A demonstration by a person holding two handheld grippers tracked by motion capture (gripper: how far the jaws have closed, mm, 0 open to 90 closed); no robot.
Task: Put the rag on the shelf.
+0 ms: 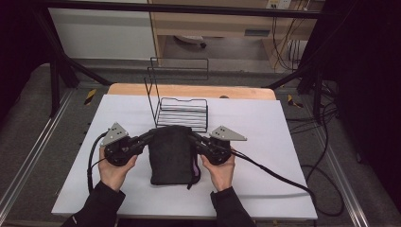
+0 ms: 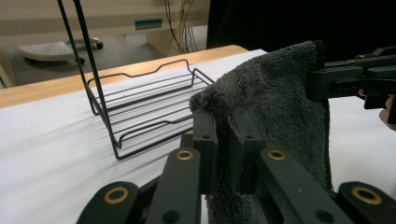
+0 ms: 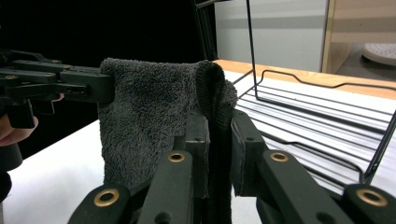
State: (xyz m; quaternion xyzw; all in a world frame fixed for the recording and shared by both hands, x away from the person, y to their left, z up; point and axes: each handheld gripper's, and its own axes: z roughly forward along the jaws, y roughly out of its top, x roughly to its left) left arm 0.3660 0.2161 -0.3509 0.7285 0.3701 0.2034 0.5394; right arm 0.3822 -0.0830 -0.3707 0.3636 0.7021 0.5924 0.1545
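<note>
The dark grey towel (image 1: 171,153) hangs between the two grippers just in front of the black wire rack (image 1: 182,112), its lower part resting on the white table (image 1: 265,189). The left gripper (image 1: 150,134) pinches one top corner with closed jaws, and the right gripper (image 1: 193,136) clamps the other. To do this step well, I judge both hands should rise level, keeping the top edge taut and clear of the rack's rail before draping.
</note>
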